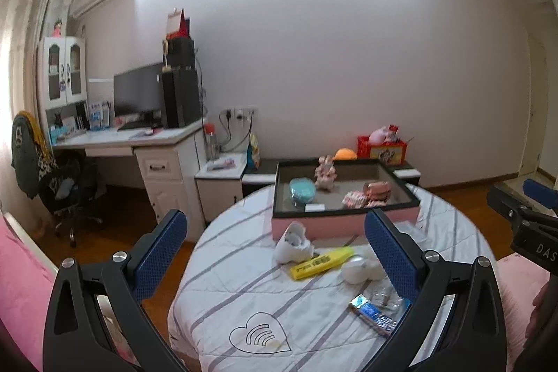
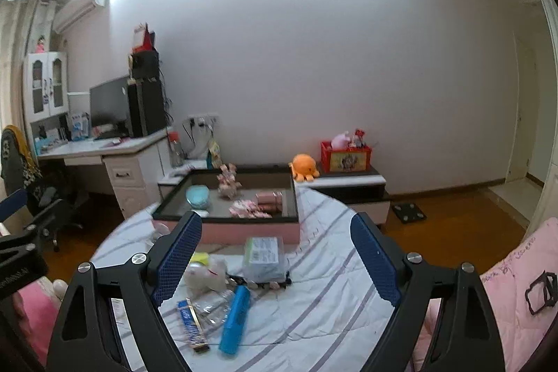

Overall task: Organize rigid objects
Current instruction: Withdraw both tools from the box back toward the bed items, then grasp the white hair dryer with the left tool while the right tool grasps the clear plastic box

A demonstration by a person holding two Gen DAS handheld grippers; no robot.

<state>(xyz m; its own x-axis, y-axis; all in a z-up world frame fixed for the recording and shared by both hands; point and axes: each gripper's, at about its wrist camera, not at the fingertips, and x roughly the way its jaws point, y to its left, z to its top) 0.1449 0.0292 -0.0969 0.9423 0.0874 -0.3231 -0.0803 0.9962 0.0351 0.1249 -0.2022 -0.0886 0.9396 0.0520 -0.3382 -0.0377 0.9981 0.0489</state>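
currently both tongs are spread wide with nothing between the pads. left tongs (image 1: 275, 246) hang over the striped quilt (image 1: 226, 285) on the bed. ahead of them and near the right pad: a white figurine (image 1: 293, 243), a yellow highlighter-like bar (image 1: 322, 263) touching it, and a white round piece (image 1: 355, 269) just beside the right pad. lower, by the right pad, a blue foil packet (image 1: 373, 311) lies next to clear wrap.

right tongs (image 2: 275, 253) are also over the quilt. between the pads: a clear box with a green label (image 2: 263, 255), a white plush-like lump (image 2: 207, 276) near the left pad, a blue bar (image 2: 235, 314) and the foil packet (image 2: 191, 325) closest to the camera.

beyond both tongs sits the pink tray (image 1: 345, 224) with a dark rim, holding a teal round tin (image 1: 301, 190), a small pinkish figurine (image 1: 326, 176), pink wrapped pieces (image 1: 355, 199) and a rose-coloured case (image 1: 376, 190). tray is well ahead of the loose items, not touching them as far as i can tell.
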